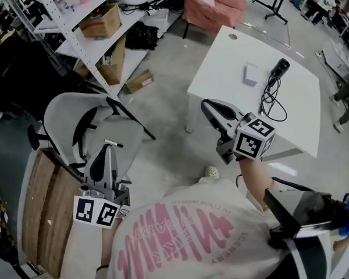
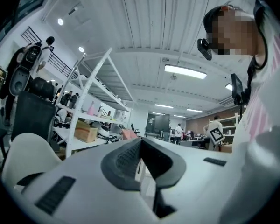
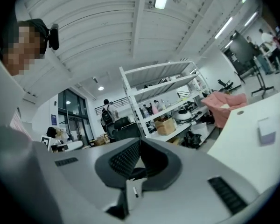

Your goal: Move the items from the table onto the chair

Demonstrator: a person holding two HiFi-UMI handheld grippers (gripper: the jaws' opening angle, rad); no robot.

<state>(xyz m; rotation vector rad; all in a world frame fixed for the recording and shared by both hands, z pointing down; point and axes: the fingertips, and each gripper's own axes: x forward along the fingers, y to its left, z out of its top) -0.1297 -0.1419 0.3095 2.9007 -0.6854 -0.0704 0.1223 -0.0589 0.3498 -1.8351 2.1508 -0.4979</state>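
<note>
Head view: small white box (image 1: pixel 251 74) and black corded device (image 1: pixel 279 67) lie mid-table, toward the far edge of the white table (image 1: pixel 221 57), near each other but apart. Right gripper (image 1: pixel 206 104) hangs over the table's near edge, jaws closed (nothing between them). Left gripper (image 1: pixel 109 147), likewise closed and empty, hangs above the grey chair (image 1: pixel 64 112).

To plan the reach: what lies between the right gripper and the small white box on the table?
In the head view, only bare tabletop separates the right gripper from the white box; the black cable lies aside.
</note>
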